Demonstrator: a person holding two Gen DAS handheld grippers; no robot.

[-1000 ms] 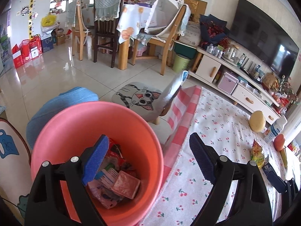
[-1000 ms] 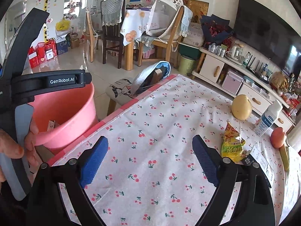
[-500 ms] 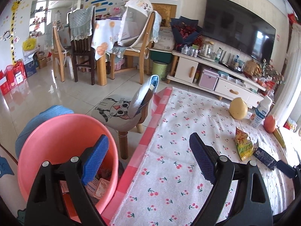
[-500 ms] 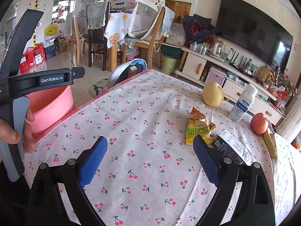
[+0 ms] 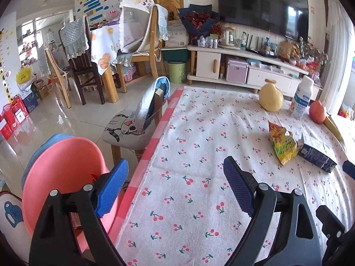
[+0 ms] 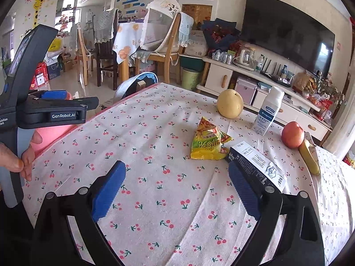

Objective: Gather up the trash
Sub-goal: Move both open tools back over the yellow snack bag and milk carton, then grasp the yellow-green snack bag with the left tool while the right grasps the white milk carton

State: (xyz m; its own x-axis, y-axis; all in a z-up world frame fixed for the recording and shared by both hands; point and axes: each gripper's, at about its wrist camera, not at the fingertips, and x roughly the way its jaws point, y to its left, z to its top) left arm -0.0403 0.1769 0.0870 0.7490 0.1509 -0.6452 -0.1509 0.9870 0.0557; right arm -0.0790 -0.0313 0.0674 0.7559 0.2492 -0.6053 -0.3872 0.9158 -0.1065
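A: Start at the claws. How do they stand?

B: The right gripper (image 6: 176, 190) has its blue pads spread wide at the bottom of the right wrist view, nothing between them but cherry-print tablecloth (image 6: 155, 137). The left gripper (image 5: 175, 188) is just as wide and just as empty, low in its own frame

A: Why empty and apart like that?

B: My guess is both are set to take the next piece of rubbish, so wide jaws make sense for a bulky wrapper

A: And where is that rubbish?

B: Just right of centre in the right wrist view lies a snack bag (image 6: 208, 143), and touching its lower right corner is a dark carton (image 6: 255, 164). The right pad sits just beside the carton's near end

A: What do they look like?

B: The bag is yellow and green with a red top, crumpled and puffed into a peak, so it should squash easily. The carton is flat on its side, dark blue with a white printed panel

A: And the bin?

B: A pink bucket (image 5: 64, 173) sits at the lower left of the left wrist view, below the table edge, beside the left claw; that placement likely keeps drops short

A: The fruit?

B: A yellow pear (image 6: 229, 104), white bottle (image 6: 267, 110), red apple (image 6: 292, 134) and banana (image 6: 309, 157) stand further right; probably not trash
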